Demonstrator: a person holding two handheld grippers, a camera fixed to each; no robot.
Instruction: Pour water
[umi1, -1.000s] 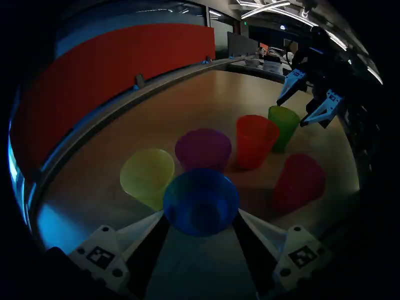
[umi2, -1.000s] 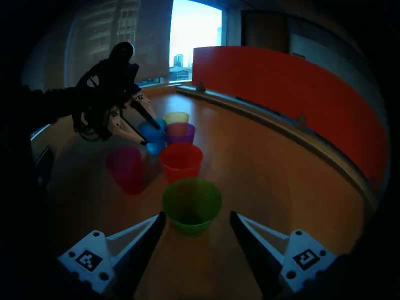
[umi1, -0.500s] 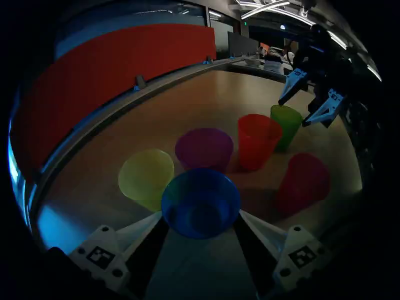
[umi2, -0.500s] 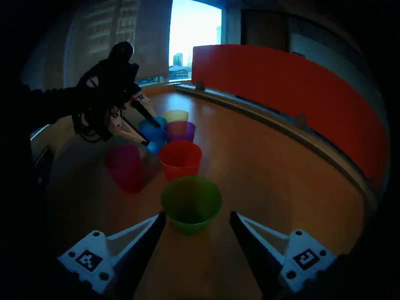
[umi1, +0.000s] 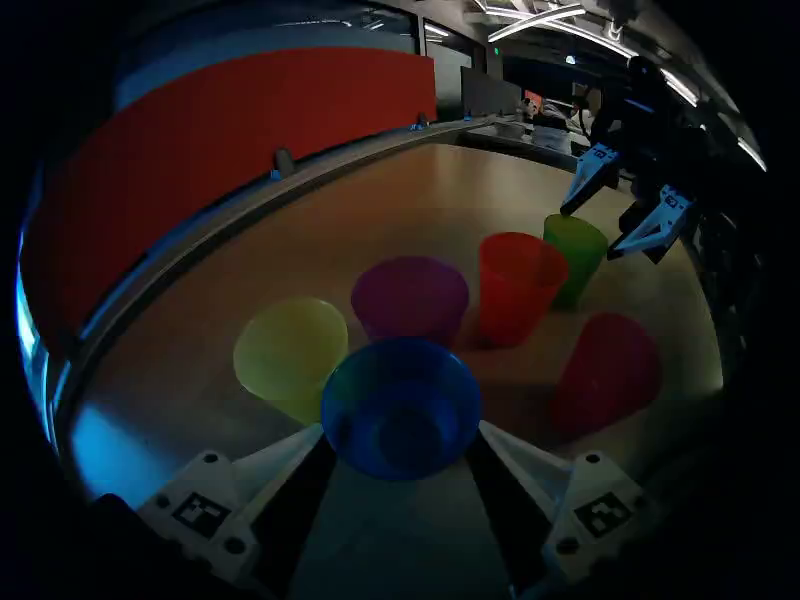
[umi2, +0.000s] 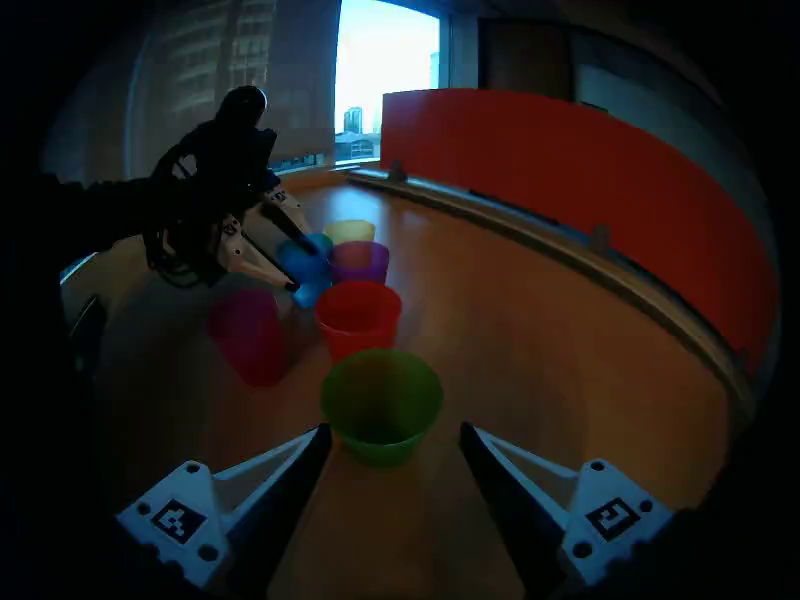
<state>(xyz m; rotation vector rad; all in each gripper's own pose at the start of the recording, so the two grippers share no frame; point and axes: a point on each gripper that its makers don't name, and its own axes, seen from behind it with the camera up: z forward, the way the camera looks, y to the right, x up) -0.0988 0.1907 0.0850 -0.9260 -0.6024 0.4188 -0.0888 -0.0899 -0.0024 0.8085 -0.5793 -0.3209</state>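
My left gripper (umi1: 400, 432) is shut on a blue cup (umi1: 400, 405), whose open mouth faces the camera. The right gripper view shows that blue cup (umi2: 305, 268) held tilted above the table by the left gripper (umi2: 278, 252). Beyond it stand a yellow cup (umi1: 290, 350), a purple cup (umi1: 410, 297), an orange-red cup (umi1: 520, 282), a green cup (umi1: 573, 250) and a dark pink cup (umi1: 610, 370). My right gripper (umi2: 393, 432) is open, with the green cup (umi2: 382, 400) just ahead of its fingertips. Seen from the left, the right gripper (umi1: 622, 205) hovers over that cup.
The cups stand on a wooden table (umi1: 400, 200) with a raised rail and a red partition (umi1: 250, 110) along its far side. A bright window (umi2: 385, 80) is behind the left gripper. A dark sleeve (umi2: 100, 215) reaches in from the left.
The blue cup has shifted slightly in the left gripper view. The green cup sits a little farther from the right gripper's fingertips than before.
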